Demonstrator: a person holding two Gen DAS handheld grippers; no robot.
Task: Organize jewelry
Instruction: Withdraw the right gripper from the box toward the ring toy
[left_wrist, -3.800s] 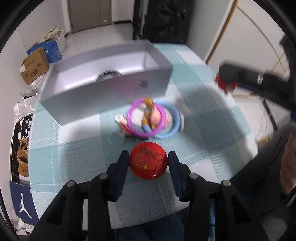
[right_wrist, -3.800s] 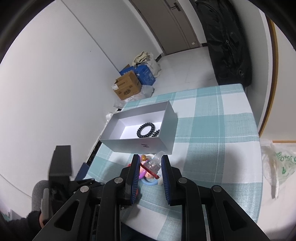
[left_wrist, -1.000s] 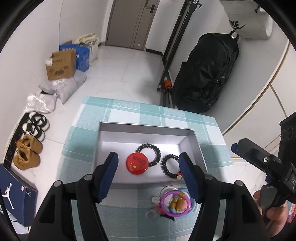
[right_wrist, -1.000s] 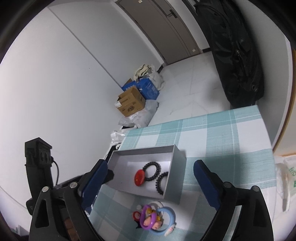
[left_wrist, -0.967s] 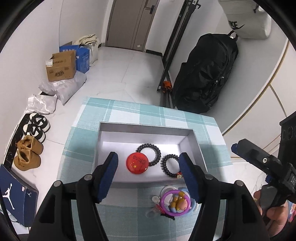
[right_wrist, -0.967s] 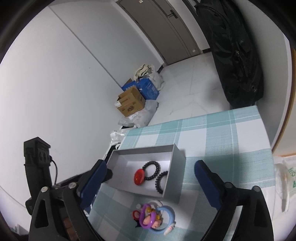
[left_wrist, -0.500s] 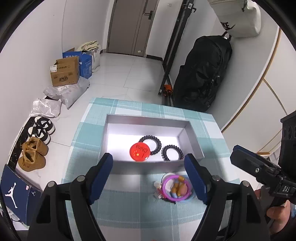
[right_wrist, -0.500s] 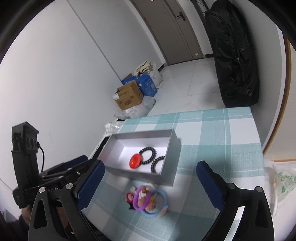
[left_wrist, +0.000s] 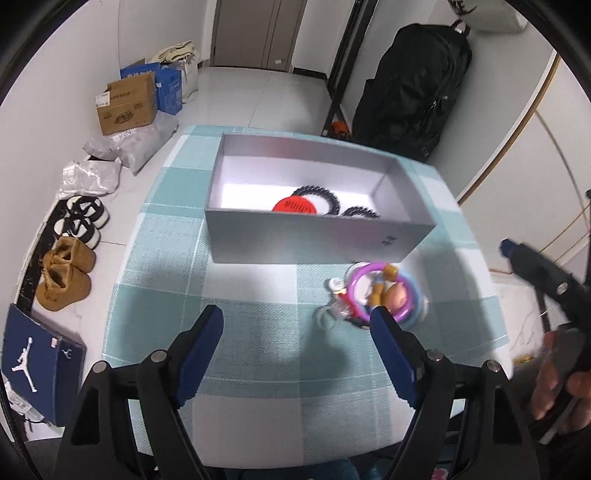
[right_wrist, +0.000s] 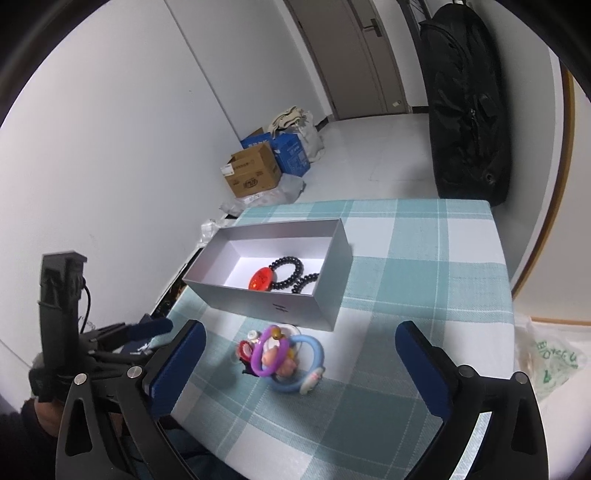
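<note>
The red badge (left_wrist: 294, 205) now lies in the box (left_wrist: 317, 236) beside the two black bracelets (right_wrist: 287, 271); seconds ago my left gripper (left_wrist: 295, 349) held it. That piece is sorted. The pile of rings (right_wrist: 282, 356) still sits on the counter (left_wrist: 258, 354) just in front of the box. Both my left and right gripper (right_wrist: 295, 373) hang wide apart, holding nothing, pulled back above the pile.

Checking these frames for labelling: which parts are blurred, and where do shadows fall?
Left wrist view: the tangle of purple and blue plastic rings and the right gripper are motion-smeared; the grey box stays fairly sharp.
Right wrist view: sharper overall; soft shadows on the checked tablecloth.
</note>
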